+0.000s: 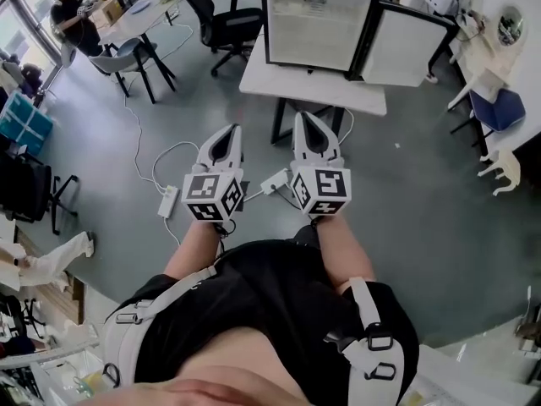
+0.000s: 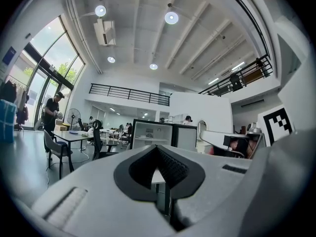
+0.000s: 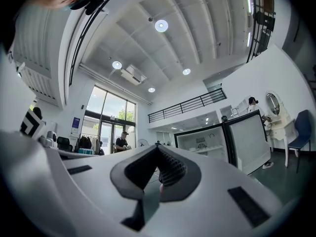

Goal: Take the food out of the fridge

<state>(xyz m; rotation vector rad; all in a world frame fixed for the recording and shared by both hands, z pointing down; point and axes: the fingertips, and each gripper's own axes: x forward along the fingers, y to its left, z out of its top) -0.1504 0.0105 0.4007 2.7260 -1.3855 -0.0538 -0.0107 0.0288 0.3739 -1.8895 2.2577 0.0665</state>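
The fridge [image 1: 318,41] stands open at twelve o'clock, well apart from me, its food too small to make out. My left gripper [image 1: 232,132] and right gripper [image 1: 306,118] are both pressed together, empty; reaching in unspread, I risk knocking food over.

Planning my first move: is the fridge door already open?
Yes, the door of the fridge stands swung wide, showing its white inside.
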